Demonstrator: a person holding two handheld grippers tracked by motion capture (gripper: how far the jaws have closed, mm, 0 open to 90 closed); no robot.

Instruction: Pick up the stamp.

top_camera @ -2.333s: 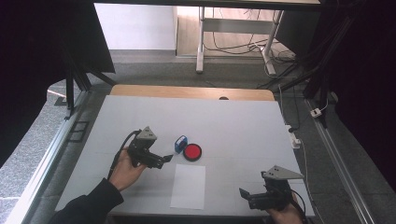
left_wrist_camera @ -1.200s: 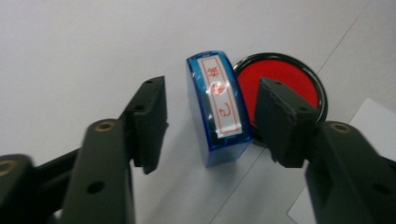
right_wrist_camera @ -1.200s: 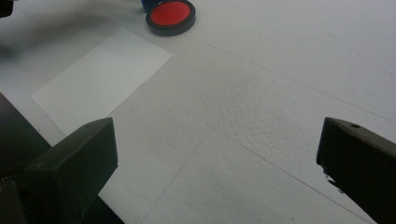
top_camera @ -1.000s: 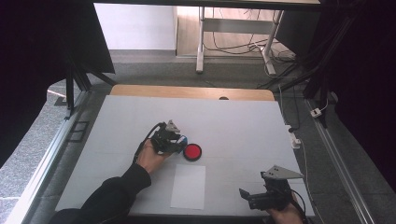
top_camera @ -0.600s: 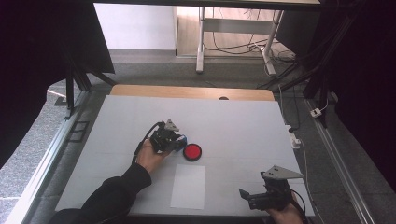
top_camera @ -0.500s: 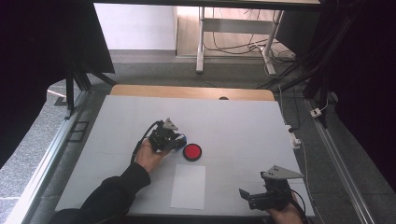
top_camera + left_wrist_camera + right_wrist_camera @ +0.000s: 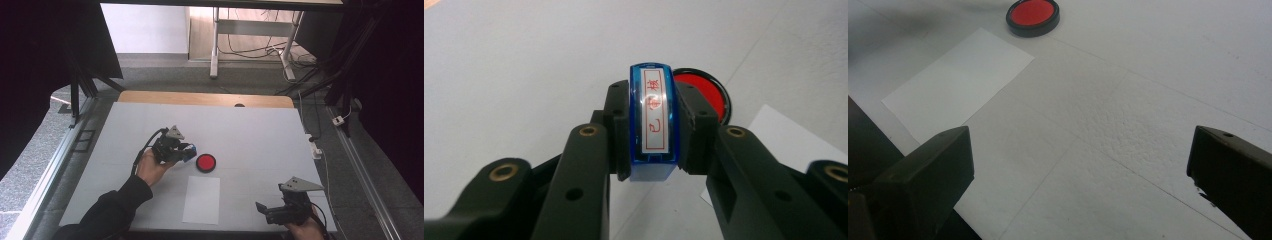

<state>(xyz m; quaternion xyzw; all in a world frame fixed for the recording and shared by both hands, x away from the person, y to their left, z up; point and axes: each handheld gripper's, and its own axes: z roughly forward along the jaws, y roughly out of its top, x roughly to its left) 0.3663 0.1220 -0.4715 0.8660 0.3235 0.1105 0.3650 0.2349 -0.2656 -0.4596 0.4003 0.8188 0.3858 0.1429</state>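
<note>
In the high view the left gripper is lifted a little off the grey table with a small blue stamp clamped at its tip, just left of the round red ink pad. That spot suits the job, since the stamp's face likely needs inking at the pad before it goes to the white sheet of paper lying nearer the person. The right gripper waits near the table's front right corner, well apart from pad and paper, probably parked so it stays clear of the working hand. In the left gripper view the two black jaws press flat on the stamp's long sides, and its labelled top with red characters faces the camera. Held this way the printing face points away from the hand, ready to be pressed down. The ink pad peeks out just behind the stamp, with a corner of the paper to its right. In the right gripper view the jaws stand wide with nothing between them, looking across bare table towards the paper and the open pad beyond it.
</note>
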